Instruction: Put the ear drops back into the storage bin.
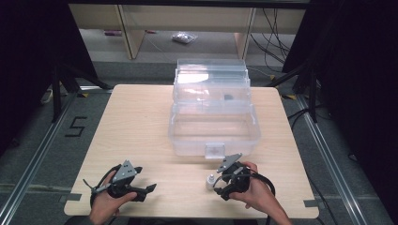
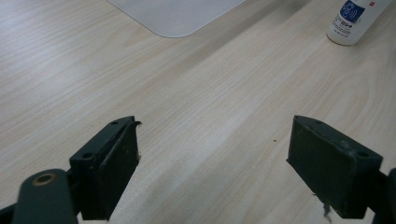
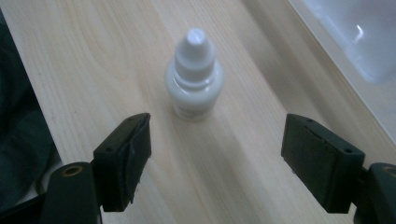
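Spread wide, our right gripper [image 3: 215, 154] faces the upright dropper bottle [image 3: 194, 77] at twelve o'clock; a glancing jaw could topple it.

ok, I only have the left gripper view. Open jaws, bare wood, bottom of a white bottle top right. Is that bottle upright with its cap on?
Observer: Yes. In the right gripper view the bottle stands upright, white dropper cap on.
Operator: Anyone holding it?
Observer: No. The right gripper is open, jaws apart with the bottle just beyond them, not touching.
Operator: That pale sheet at my top edge?
Observer: The high view shows it is a clear plastic box, lid open, at the table's middle.
Operator: Where's my gripper?
Observer: The left gripper sits near the table's front edge, left of the bottle.
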{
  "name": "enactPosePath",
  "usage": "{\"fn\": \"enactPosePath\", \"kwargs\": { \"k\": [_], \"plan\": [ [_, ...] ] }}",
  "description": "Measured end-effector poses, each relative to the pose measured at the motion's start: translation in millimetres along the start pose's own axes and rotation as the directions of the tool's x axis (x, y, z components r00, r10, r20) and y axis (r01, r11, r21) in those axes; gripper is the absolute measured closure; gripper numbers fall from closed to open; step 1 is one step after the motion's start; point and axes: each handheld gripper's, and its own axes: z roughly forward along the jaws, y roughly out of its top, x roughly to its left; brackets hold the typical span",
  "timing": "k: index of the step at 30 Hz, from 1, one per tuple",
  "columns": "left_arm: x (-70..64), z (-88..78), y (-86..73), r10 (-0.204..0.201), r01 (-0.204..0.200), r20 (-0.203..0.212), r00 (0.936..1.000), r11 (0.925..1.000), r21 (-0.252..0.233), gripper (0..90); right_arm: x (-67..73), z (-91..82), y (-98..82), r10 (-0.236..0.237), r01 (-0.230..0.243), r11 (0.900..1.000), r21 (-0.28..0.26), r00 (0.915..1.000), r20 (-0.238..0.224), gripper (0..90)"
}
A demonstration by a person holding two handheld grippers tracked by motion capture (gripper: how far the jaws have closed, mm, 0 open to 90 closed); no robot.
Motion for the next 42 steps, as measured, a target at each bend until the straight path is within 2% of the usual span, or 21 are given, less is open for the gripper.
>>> {"fn": "enactPosePath", "kwargs": {
  "k": [3, 5, 11, 12, 15, 17, 18, 21, 22, 25, 26, 27, 28, 30, 31, 32, 35, 38, 39, 42],
  "plan": [
    [-0.1, -0.2, 0.2, -0.002, 0.002, 0.0, 1.0, 1.0, 0.002, 15.6, 2.6, 4.3, 6.3, -0.016, 0.016, 1.0, 0.016, 0.9998, -0.011, 26.8],
    [0.0, -0.2, 0.3, -0.002, 0.002, 0.0, 1.0, 1.0, 0.003, 15.6, 3.2, 8.0, 11.6, -0.047, 0.048, 0.998, 0.032, 0.9987, -0.021, 28.2],
    [0.5, -0.5, 0.1, 0.007, -0.007, 0.0, 1.0, 1.0, 0.004, 15.6, 4.7, 12.3, 19.7, -0.058, 0.059, 0.997, 0.055, 0.998, -0.024, 30.4],
    [0.5, -0.5, 0.1, 0.007, -0.007, 0.0, 1.0, 1.0, 0.004, 15.6, 4.5, 13.8, 21.6, -0.075, 0.077, 0.995, 0.057, 0.9966, -0.036, 31.8],
    [0.5, -0.5, 0.1, 0.008, -0.008, 0.001, 1.0, 1.0, 0.004, 15.6, 5.7, 15.7, 24.2, -0.077, 0.08, 0.994, 0.077, 0.9963, -0.039, 35.9],
    [0.3, -0.5, 0.1, 0.007, -0.007, 0.002, 1.0, 1.0, 0.004, 15.6, 5.5, 18.0, 25.4, -0.103, 0.107, 0.991, 0.084, 0.9932, -0.055, 38.6],
    [-0.1, -0.5, 0.2, 0.006, -0.006, 0.0, 1.0, 1.0, 0.004, 15.6, 6.4, 18.3, 25.7, -0.091, 0.096, 0.991, 0.095, 0.9946, -0.049, 39.1],
    [-0.6, -0.1, 0.3, 0.001, -0.001, 0.001, 1.0, 1.0, 0.0, 15.6, 4.9, 21.1, 27.3, -0.118, 0.124, 0.987, 0.104, 0.991, -0.063, 41.8],
    [-0.4, -0.1, 0.3, 0.003, -0.003, 0.002, 1.0, 1.0, 0.0, 15.7, 5.7, 21.9, 27.5, -0.106, 0.112, 0.987, 0.112, 0.9928, -0.056, 42.5],
    [-0.5, -0.1, 0.2, 0.003, -0.003, 0.003, 1.0, 1.0, 0.001, 15.6, 4.3, 24.4, 29.8, -0.124, 0.133, 0.984, 0.123, 0.9894, -0.075, 43.8],
    [-0.5, -0.1, 0.2, 0.003, -0.003, 0.004, 1.0, 1.0, 0.001, 15.6, 4.8, 25.1, 29.9, -0.125, 0.132, 0.985, 0.114, 0.99, -0.065, 44.3],
    [-0.5, -0.2, 0.3, 0.005, -0.005, 0.004, 1.0, 1.0, 0.001, 15.6, 5.5, 24.8, 30.4, -0.11, 0.118, 0.985, 0.129, 0.9916, -0.067, 44.7],
    [-0.5, -0.2, 0.3, 0.005, -0.005, 0.004, 1.0, 1.0, 0.001, 15.6, 4.9, 26.4, 31.0, -0.126, 0.134, 0.984, 0.118, 0.9896, -0.068, 44.8],
    [-0.6, 0.1, 0.2, 0.002, -0.002, 0.007, 1.0, 1.0, -0.005, 15.6, 5.9, 26.5, 32.1, -0.116, 0.125, 0.983, 0.132, 0.9907, -0.071, 45.8],
    [-0.4, -0.2, 0.4, 0.003, -0.003, 0.01, 0.9999, 1.0, 0.0, 15.6, 5.8, 27.6, 32.6, -0.127, 0.136, 0.983, 0.127, 0.9891, -0.074, 46.1],
    [0.5, -0.6, 0.5, 0.016, -0.016, 0.006, 0.9999, 0.9999, 0.005, 15.6, 5.7, 28.8, 33.0, -0.139, 0.148, 0.981, 0.123, 0.9873, -0.077, 46.5],
    [0.5, -0.5, 0.5, 0.017, -0.017, 0.005, 0.9998, 0.9998, 0.004, 15.6, 7.1, 30.6, 34.6, -0.132, 0.143, 0.979, 0.144, 0.9877, -0.084, 48.6],
    [0.7, -0.8, 0.6, 0.02, -0.02, 0.007, 0.9998, 0.9998, 0.005, 15.6, 6.9, 31.8, 34.7, -0.135, 0.145, 0.979, 0.143, 0.9876, -0.079, 49.3],
    [-0.3, -0.5, 0.5, 0.006, -0.006, 0.01, 0.9999, 1.0, -0.001, 15.6, 6.4, 32.4, 34.8, -0.139, 0.149, 0.978, 0.144, 0.9871, -0.081, 49.8],
    [0.0, -0.6, 0.5, 0.01, -0.01, 0.01, 0.9999, 0.9999, 0.001, 15.6, 6.8, 32.6, 34.8, -0.125, 0.136, 0.977, 0.164, 0.9889, -0.081, 50.8]
  ]
}}
